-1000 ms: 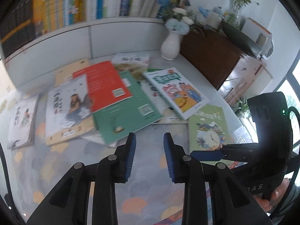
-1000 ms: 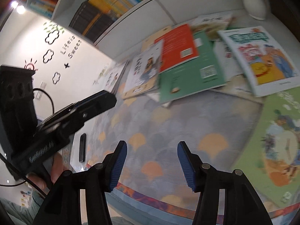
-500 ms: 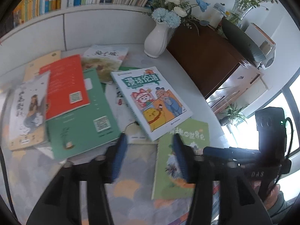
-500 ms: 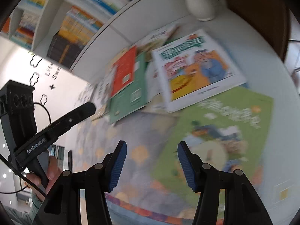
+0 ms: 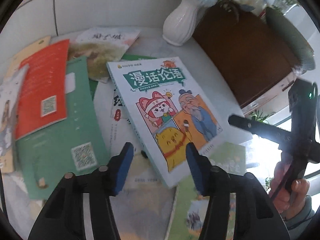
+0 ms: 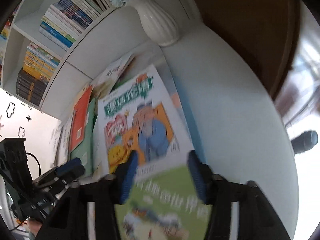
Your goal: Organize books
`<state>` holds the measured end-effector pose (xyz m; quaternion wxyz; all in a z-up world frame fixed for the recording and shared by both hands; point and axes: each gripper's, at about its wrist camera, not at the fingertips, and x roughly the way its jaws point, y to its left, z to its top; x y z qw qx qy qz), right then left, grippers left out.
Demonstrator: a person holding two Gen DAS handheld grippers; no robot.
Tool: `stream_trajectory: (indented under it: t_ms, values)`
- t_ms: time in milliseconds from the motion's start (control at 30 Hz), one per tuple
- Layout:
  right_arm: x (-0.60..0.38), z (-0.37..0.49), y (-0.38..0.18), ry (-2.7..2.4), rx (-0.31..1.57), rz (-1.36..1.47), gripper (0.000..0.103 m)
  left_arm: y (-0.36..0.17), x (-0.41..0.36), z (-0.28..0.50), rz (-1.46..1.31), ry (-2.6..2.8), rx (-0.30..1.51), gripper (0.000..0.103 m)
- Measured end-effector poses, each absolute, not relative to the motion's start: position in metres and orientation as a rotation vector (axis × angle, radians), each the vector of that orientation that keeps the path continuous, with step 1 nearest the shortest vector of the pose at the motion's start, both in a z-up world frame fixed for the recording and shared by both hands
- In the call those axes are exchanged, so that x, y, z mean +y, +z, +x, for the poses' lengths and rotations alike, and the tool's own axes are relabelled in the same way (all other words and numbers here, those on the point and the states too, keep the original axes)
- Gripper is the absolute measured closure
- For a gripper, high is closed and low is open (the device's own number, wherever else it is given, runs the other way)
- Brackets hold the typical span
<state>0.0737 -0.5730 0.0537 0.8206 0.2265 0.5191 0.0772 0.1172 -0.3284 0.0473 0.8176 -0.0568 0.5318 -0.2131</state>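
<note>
On the white table (image 5: 210,76) our two tools, left tool (image 5: 158,158) and right tool (image 6: 163,172), are closing, gripping nothing. We see glossy flat books, a cartoon book (image 5: 160,108) topmost, by a ribbed white vase (image 5: 181,23).

The cartoon book (image 5: 160,108) lay on top of the spread, its near corner overlapping the green book (image 5: 210,200). Left of it lay the teal book (image 5: 60,140) with the red book (image 5: 42,88) on it. The vase (image 5: 180,22) stood behind, beside the cabinet (image 5: 246,60).
</note>
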Motion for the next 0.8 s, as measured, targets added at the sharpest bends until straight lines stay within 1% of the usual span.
stream_trajectory:
  t_ms: [33,67,200,300,567,667,800]
  values:
    - [-0.571,0.084,0.052,0.156,1.103,0.448,0.066,0.044,-0.330,0.121,-0.126,-0.452,1.141,0.057]
    - [-0.569,0.091,0.050,0.147,1.101,0.420,0.069,0.039,-0.331,0.125,-0.132,-0.444,1.152,0.057]
    - [-0.564,0.122,0.037,0.129,1.123,0.343,0.069,0.024,-0.330,0.139,-0.179,-0.425,1.184,0.057]
    - [-0.563,0.135,0.025,0.145,1.153,0.342,0.069,0.023,-0.328,0.143,-0.200,-0.432,1.179,0.057]
    - [-0.562,0.129,0.032,0.146,1.139,0.325,0.069,0.023,-0.326,0.142,-0.221,-0.440,1.182,0.056]
    - [-0.557,0.133,0.024,0.160,1.174,0.321,0.067,0.023,-0.325,0.138,-0.220,-0.448,1.182,0.056]
    - [-0.548,0.131,0.027,0.194,1.180,0.300,0.065,0.024,-0.318,0.132,-0.227,-0.432,1.181,0.055]
